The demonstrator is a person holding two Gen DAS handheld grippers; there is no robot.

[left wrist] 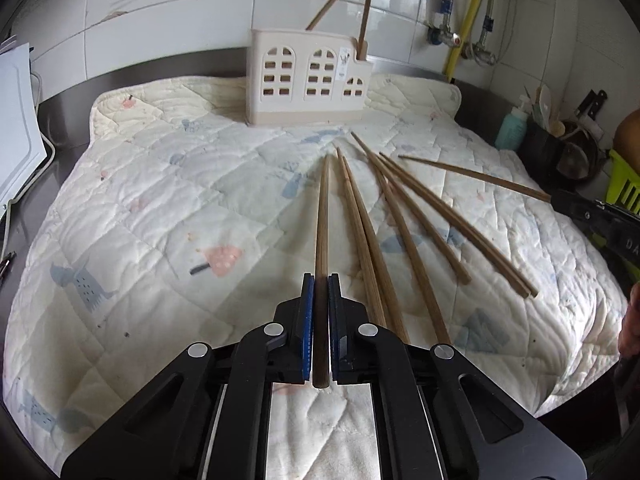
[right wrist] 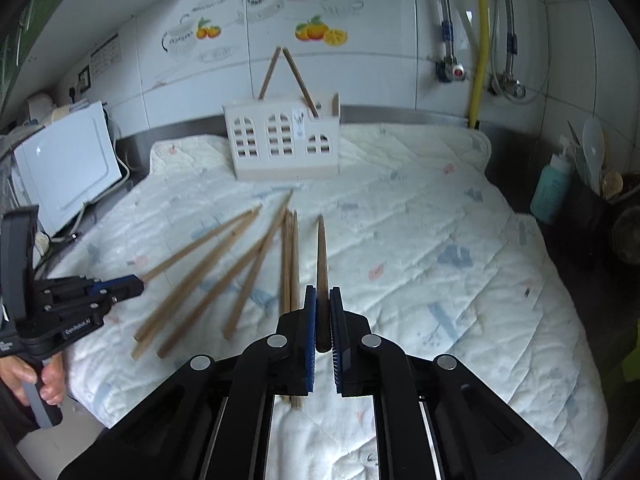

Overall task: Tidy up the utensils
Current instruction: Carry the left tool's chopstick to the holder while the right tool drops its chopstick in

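Over the quilted mat (left wrist: 140, 208), both my left gripper (left wrist: 320, 292) and right gripper (right wrist: 323, 300) pinch one chopstick each, five loose chopsticks (left wrist: 400, 216) lie between, so next I judge: carry to the holder (left wrist: 308, 80).

Quilted mat (left wrist: 168, 208) — chopsticks (left wrist: 404, 220), holder (left wrist: 310, 80) — perhaps on steel counter (left wrist: 68, 120).
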